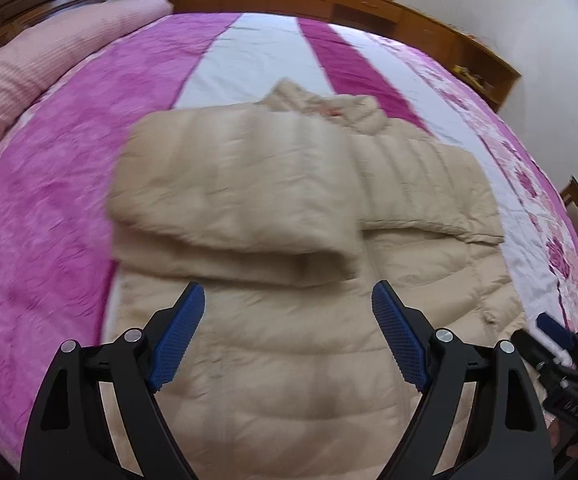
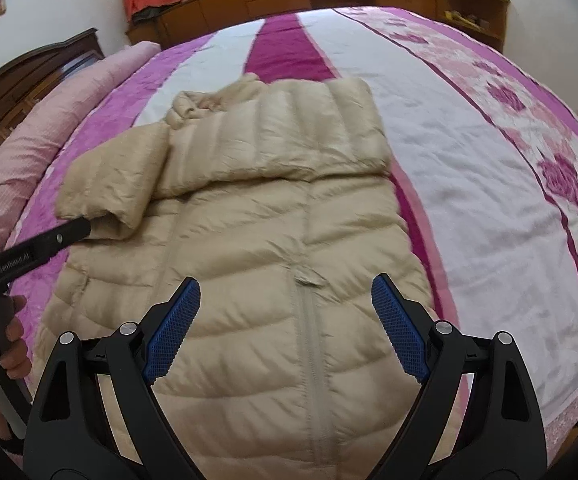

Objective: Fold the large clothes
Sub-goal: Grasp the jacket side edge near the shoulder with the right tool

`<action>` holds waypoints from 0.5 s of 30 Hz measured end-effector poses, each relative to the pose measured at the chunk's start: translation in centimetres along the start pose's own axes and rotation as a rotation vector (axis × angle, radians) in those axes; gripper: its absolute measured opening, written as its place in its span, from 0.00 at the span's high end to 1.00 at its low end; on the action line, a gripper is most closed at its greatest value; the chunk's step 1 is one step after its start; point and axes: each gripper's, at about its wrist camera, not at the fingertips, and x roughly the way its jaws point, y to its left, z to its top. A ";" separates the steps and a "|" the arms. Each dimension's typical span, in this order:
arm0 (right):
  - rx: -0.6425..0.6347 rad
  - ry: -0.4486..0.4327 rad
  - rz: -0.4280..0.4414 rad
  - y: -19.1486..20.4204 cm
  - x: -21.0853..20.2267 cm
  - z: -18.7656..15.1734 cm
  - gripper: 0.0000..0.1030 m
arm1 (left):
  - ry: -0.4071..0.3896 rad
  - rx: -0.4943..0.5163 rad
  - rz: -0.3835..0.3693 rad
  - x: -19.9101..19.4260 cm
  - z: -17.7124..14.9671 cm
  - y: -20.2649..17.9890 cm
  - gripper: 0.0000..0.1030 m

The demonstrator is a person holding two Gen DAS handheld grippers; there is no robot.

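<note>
Beige jacket (image 2: 249, 264) lies beneath left gripper (image 1: 287, 336) and right gripper (image 2: 285, 330), both spread wide, empty.

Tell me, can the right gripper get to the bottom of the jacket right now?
Probably yes. The right gripper hangs with jaws open just above the beige jacket, and nothing lies between them. Both sleeves are folded across farther up, out of the way.
</note>
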 end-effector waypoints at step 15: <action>-0.172 0.003 0.130 10.9 1.9 4.3 0.16 | 0.056 -0.075 0.105 -1.2 -2.9 7.0 0.20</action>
